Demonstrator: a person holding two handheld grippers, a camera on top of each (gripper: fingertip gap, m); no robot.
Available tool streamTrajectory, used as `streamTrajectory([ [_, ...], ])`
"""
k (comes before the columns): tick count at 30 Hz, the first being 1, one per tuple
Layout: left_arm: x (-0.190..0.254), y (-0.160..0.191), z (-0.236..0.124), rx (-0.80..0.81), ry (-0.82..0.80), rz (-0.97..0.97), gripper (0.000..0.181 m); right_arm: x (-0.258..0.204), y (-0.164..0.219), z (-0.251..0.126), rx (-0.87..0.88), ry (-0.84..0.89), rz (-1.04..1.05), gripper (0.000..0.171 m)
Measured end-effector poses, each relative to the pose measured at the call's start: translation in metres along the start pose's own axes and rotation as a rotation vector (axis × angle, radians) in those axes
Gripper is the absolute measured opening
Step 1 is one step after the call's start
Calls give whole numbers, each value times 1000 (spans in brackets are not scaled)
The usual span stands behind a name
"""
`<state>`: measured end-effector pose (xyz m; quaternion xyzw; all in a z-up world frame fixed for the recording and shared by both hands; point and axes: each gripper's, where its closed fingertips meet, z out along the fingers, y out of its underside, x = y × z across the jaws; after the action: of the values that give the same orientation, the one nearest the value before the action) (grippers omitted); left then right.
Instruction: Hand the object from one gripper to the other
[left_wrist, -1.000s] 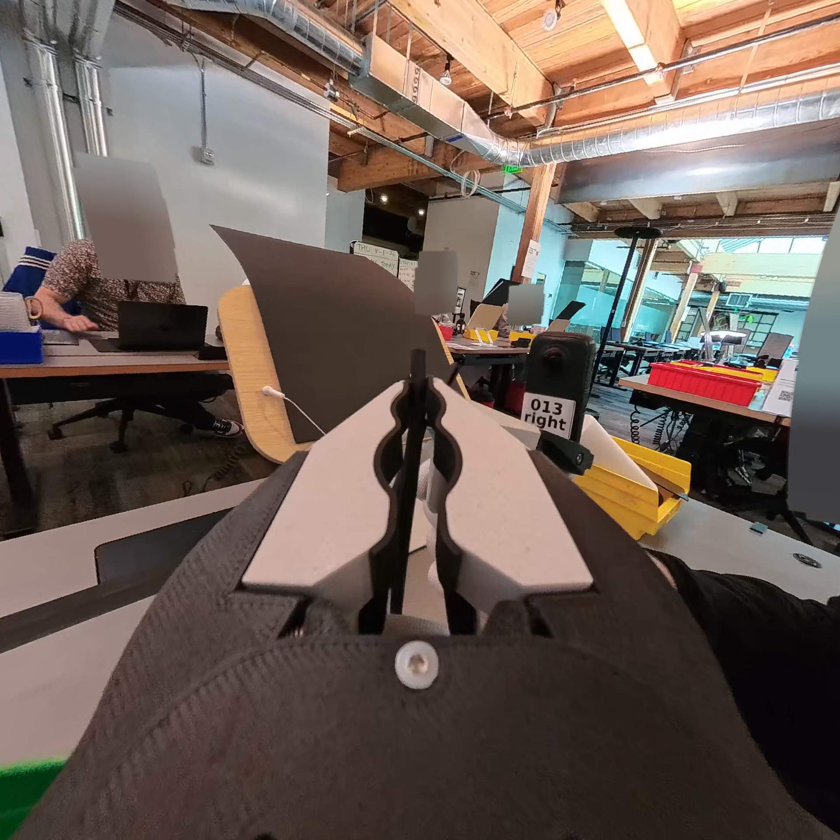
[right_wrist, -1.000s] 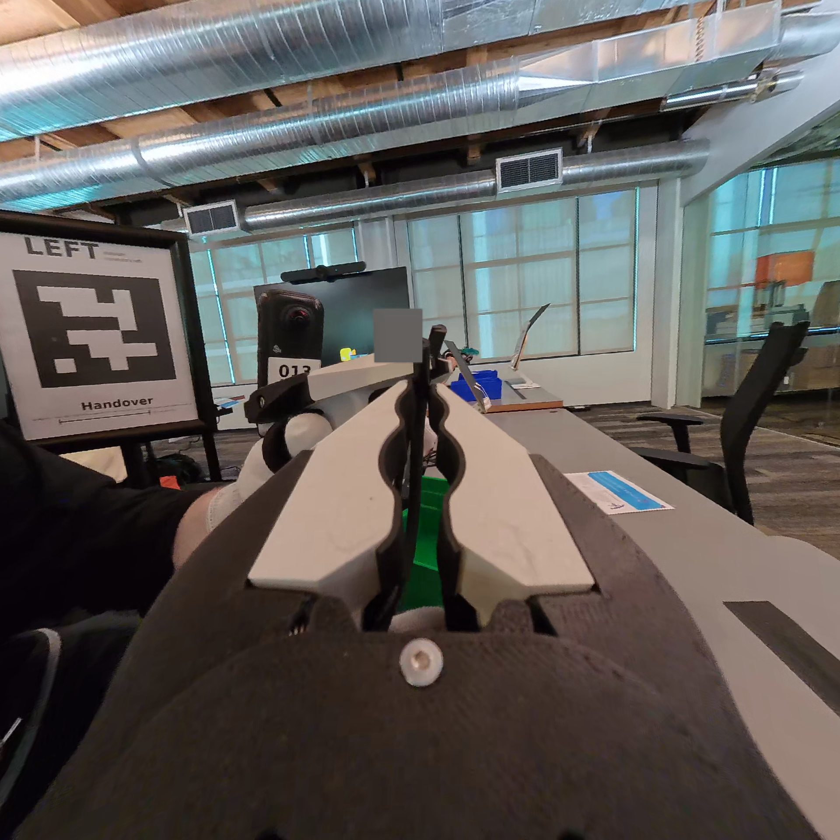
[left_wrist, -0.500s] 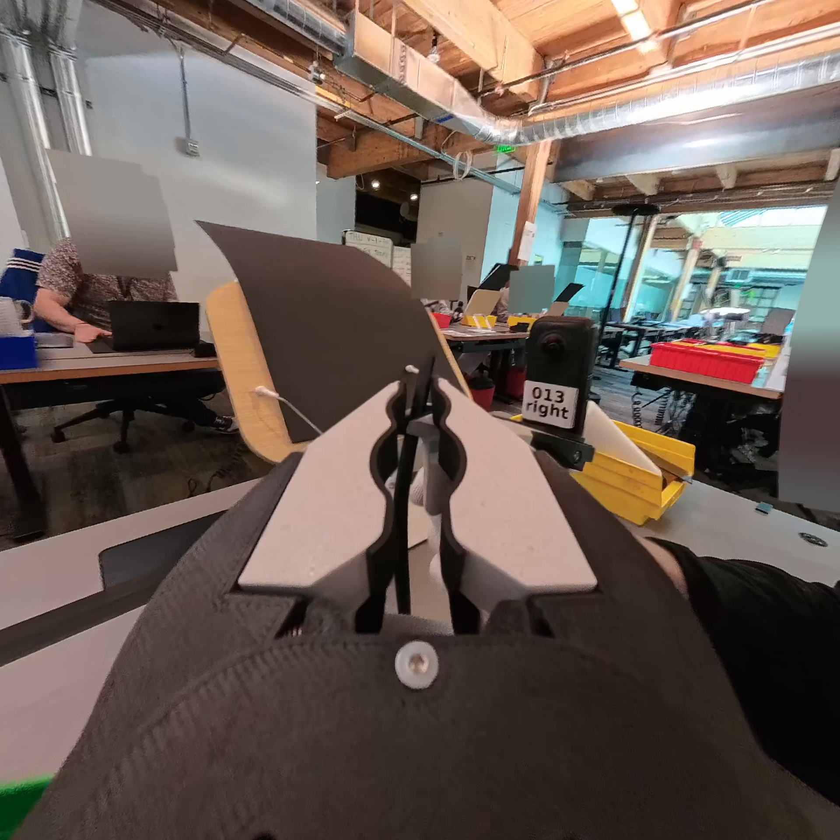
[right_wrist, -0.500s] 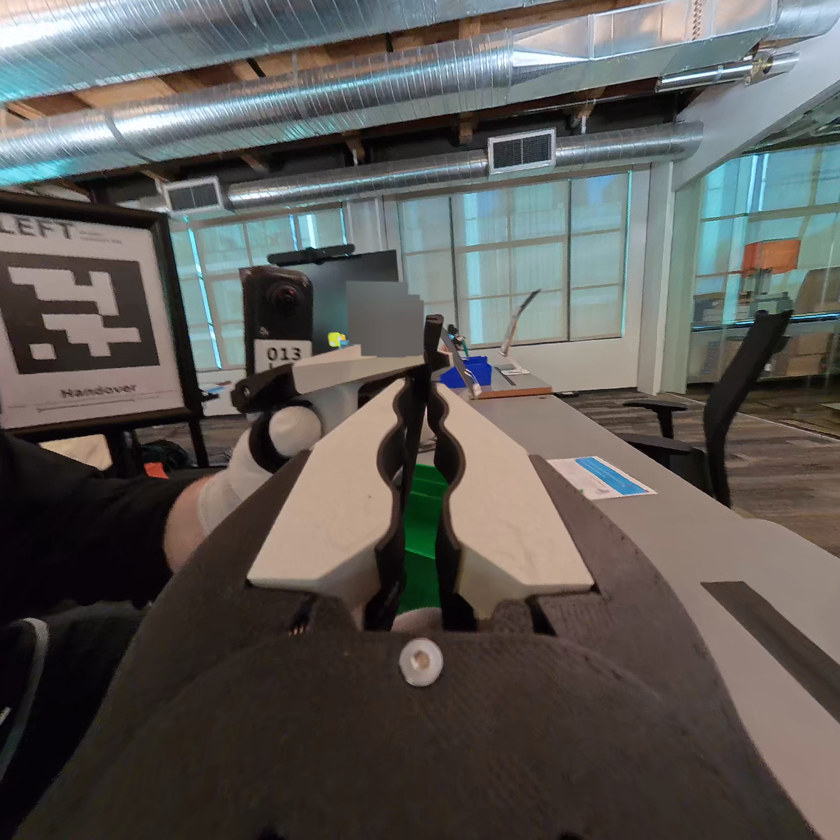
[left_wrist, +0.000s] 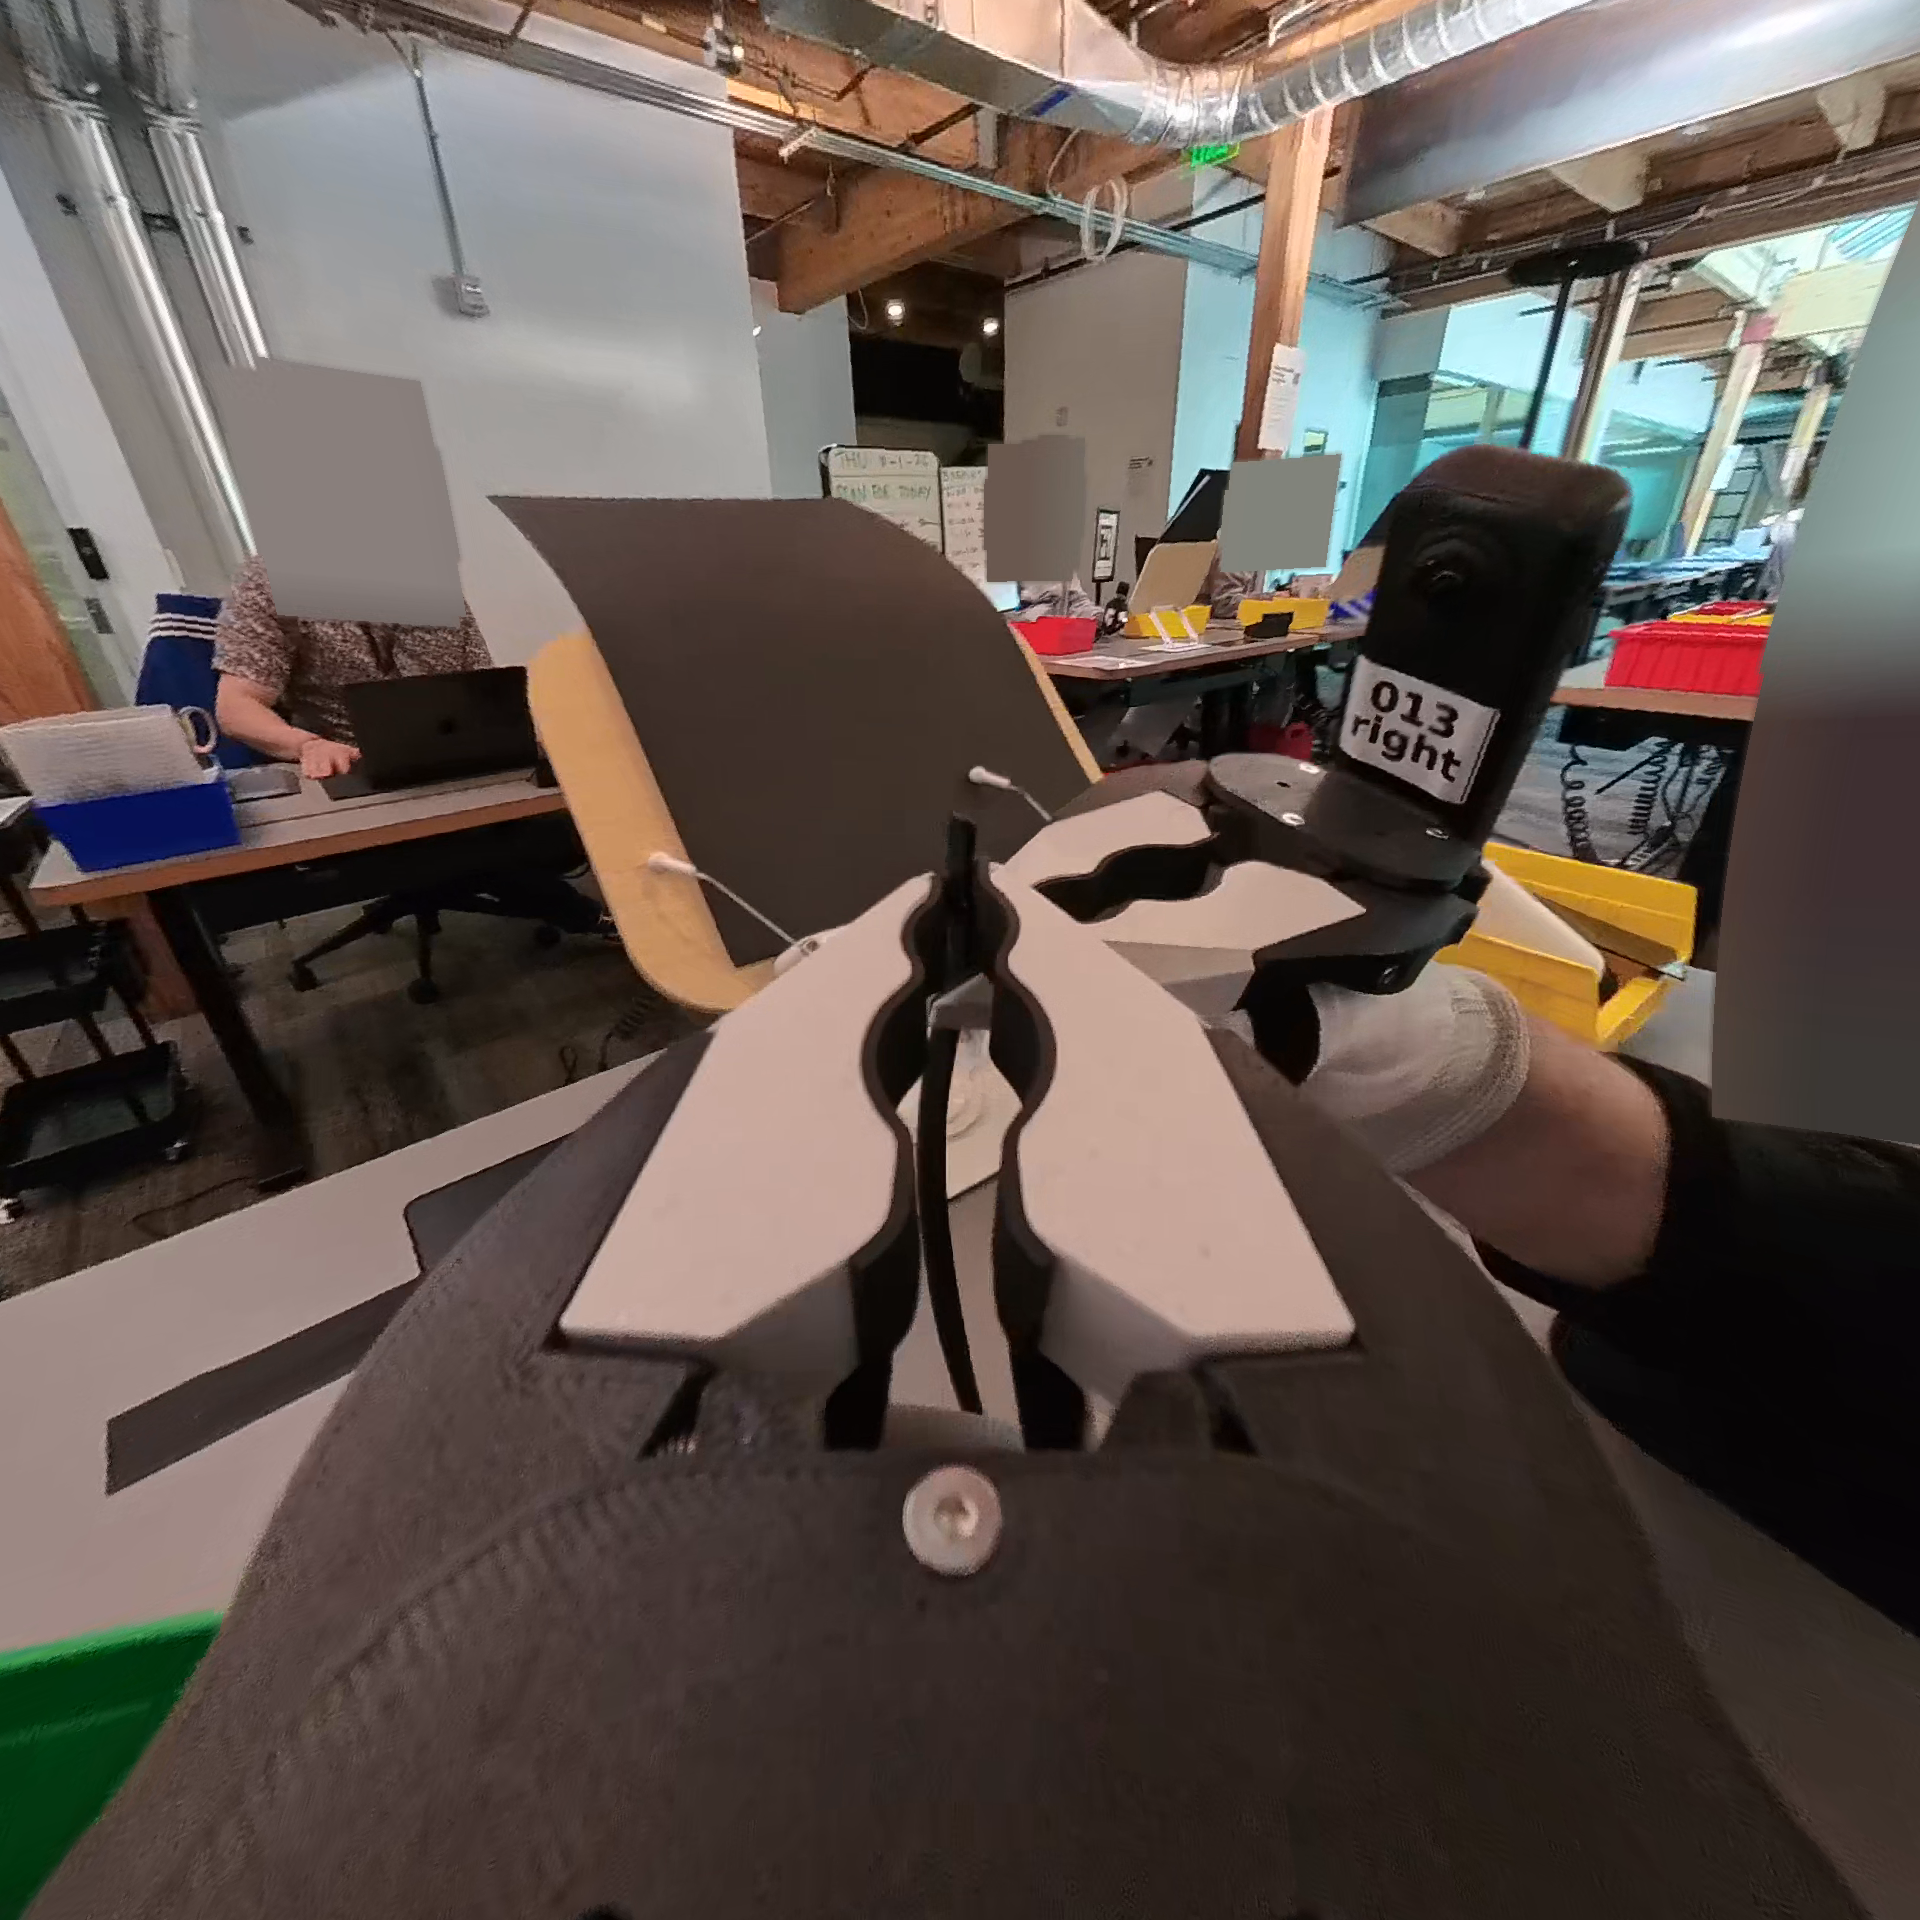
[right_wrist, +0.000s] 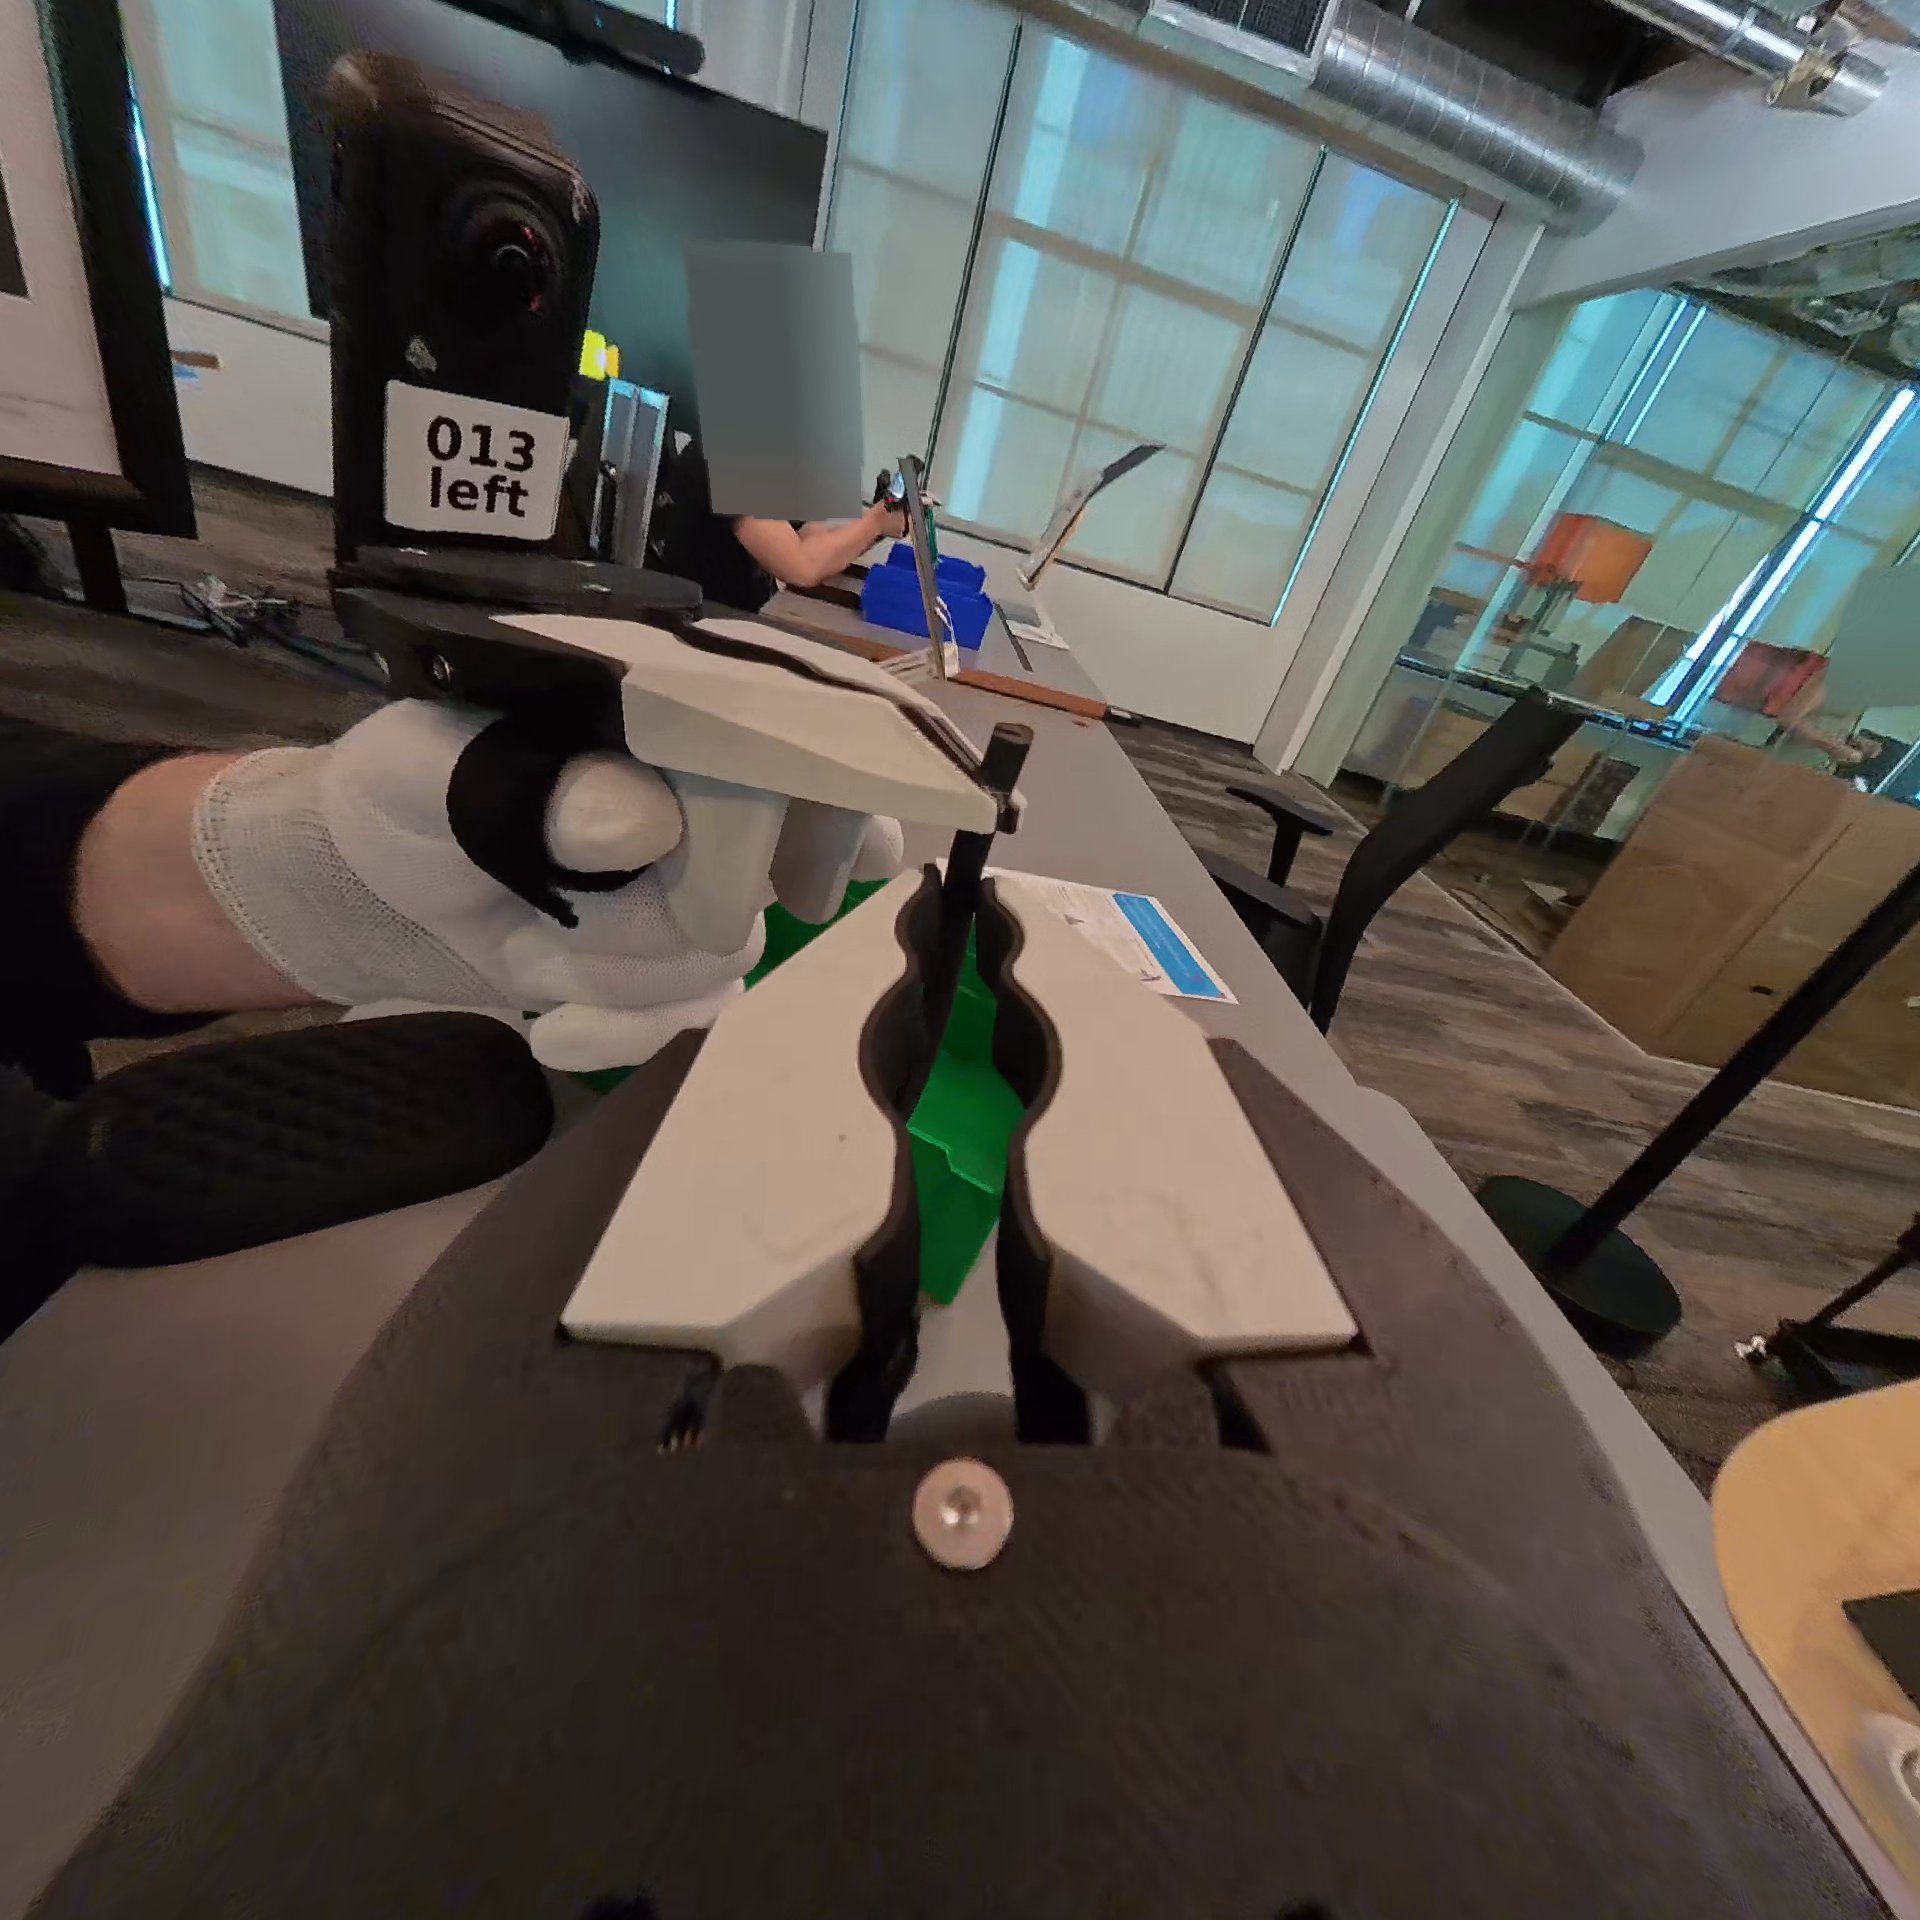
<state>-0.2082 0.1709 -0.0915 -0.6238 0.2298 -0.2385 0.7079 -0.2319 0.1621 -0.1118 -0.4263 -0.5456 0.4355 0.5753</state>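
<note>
So the thin black plastic zip tie (left_wrist: 943, 1122) is pinched at the tips of the left gripper (left_wrist: 961, 914), strap curving back between its white fingers (left_wrist: 769, 1132). The right wrist view shows what that one hides: the tie's square head (right_wrist: 1006, 743) pokes up past the left gripper (right_wrist: 971, 774), while the right gripper (right_wrist: 961, 899) is clamped on the strap just below. Only the left view shows the right gripper (left_wrist: 1049, 888) side-on and the yellow bin (left_wrist: 1590, 935); the green bin (right_wrist: 961, 1132) sits under the right fingers.

A grey table (right_wrist: 1174, 790) is bearing a green bin (right_wrist: 961, 1132) and a blue-striped paper sheet (right_wrist: 1153, 940).
</note>
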Motion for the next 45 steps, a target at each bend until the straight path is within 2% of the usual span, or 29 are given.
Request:
streamTrajectory([
  [1, 2, -2, 2, 3, 22, -4, 2, 0, -3, -1, -17, -2, 12, 4],
  [3, 3, -7, 8, 21, 62, -10, 1, 5, -1, -5, -84, 10, 18, 17],
  [7, 0, -18, 24, 93, 110, -24, 1, 17, 30, -35, -321, 96, 12, 26],
  [11, 1, -19, 47, 106, 176, -5, 2, 9, 90, -90, -606, 158, 131, 20],
  [15, -1, -19, 61, 122, 209, 21, 2, -21, 151, -133, -778, 194, 376, 10],
  [18, -4, -13, 64, 130, 205, 37, 2, -36, 189, -154, -882, 296, 458, 16],
  [22, -5, -3, 68, 119, 228, 13, 2, -55, 229, -162, -977, 385, 522, 25],
  [26, -3, 7, 72, 109, 256, -16, 1, -66, 255, -152, -994, 431, 566, 27],
  [30, 3, 14, 76, 91, 282, -17, 2, -62, 270, -144, -1020, 486, 509, 12],
  [32, 6, 17, 77, 84, 297, -29, 2, -60, 271, -135, -982, 489, 508, 4],
  [35, 5, 18, 76, 78, 304, -29, 2, -50, 264, -130, -931, 495, 476, 1],
  [38, 0, 19, 74, 62, 306, -44, 2, -26, 236, -132, -824, 550, 434, 1],
  [42, 3, 24, 77, 77, 360, -148, 2, 12, 161, -138, -524, 628, 387, 0],
  [44, 11, 35, 83, 57, 397, -191, 2, 25, 117, -141, -338, 645, 322, 0],
  [45, 14, 41, 86, 49, 411, -207, 2, 31, 104, -145, -298, 668, 306, 1],
])
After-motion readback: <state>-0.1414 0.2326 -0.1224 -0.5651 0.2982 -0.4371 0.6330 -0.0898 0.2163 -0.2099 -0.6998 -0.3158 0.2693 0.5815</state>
